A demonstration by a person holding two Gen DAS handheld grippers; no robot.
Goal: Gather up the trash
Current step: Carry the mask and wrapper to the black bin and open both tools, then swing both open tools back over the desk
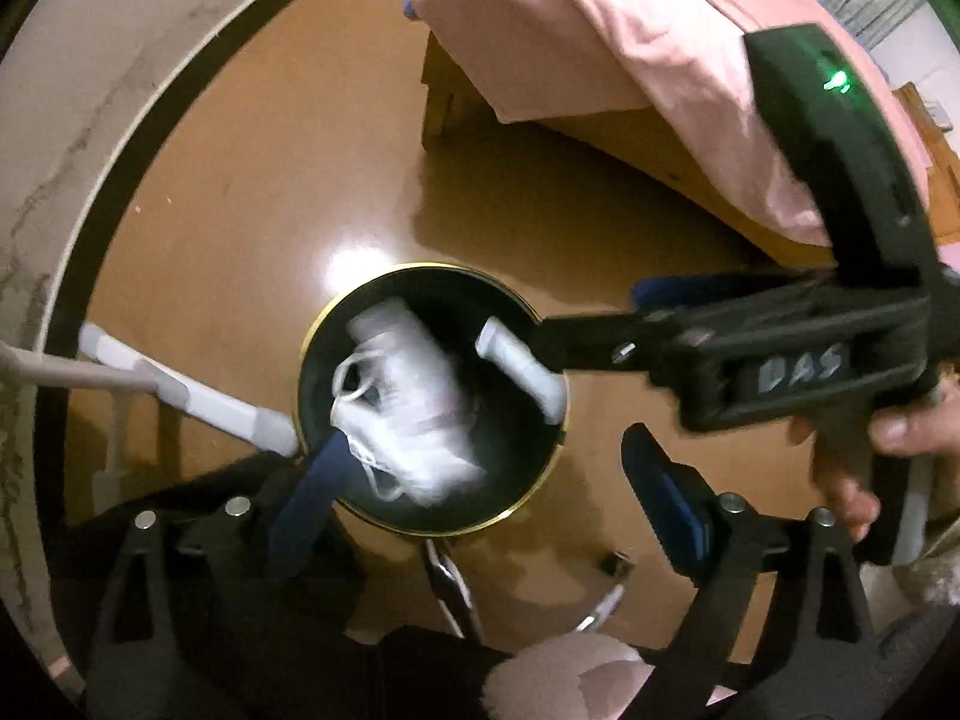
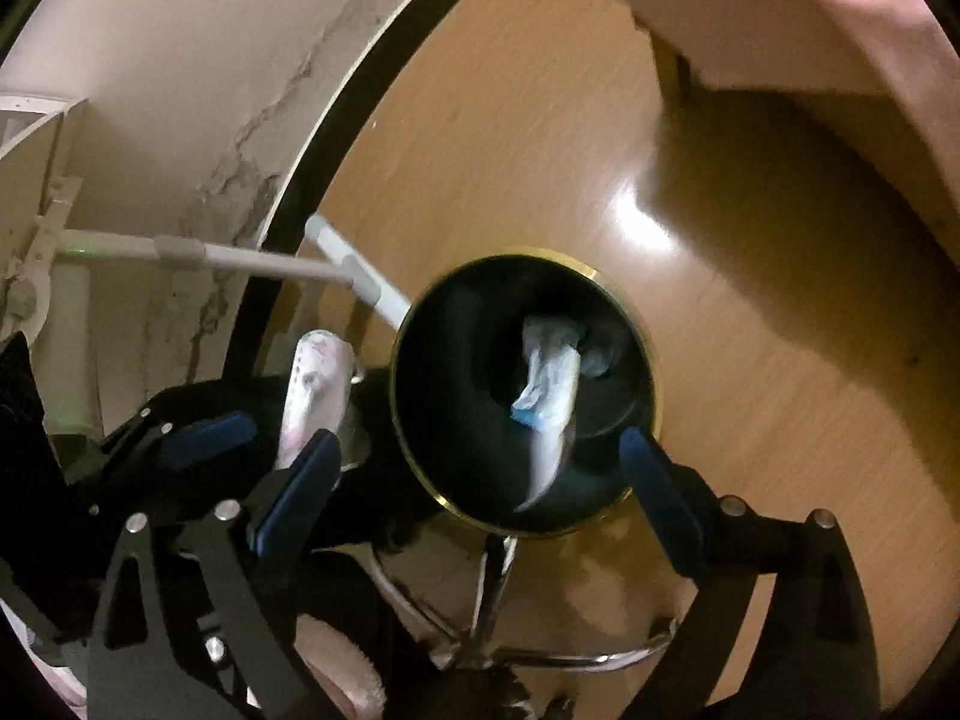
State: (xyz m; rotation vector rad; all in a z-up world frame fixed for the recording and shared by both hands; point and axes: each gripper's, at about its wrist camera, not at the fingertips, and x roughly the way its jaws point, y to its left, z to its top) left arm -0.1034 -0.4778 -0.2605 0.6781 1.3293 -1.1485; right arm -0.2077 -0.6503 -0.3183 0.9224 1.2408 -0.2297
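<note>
Both grippers, left gripper [image 1: 480, 456] and right gripper [image 2: 474, 474], jaws wide, nothing held, over black bin [image 1: 336, 324]; keep centred so blurred white trash [image 1: 408, 402] lands inside.

A: Place?
B: Home bedroom. Bed [image 1: 600, 138] with pink cover [image 1: 612, 24], glossy wood floor [image 1: 240, 192], stained wall [image 2: 198, 90], 1 small black bin [image 1: 336, 324] with gold rim.

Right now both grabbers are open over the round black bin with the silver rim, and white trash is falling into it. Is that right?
Nearly. The bin's rim is gold, not silver; both wrist views show it. The rest holds: the left gripper and right gripper are open above the bin, and blurred white trash is dropping in.
</note>
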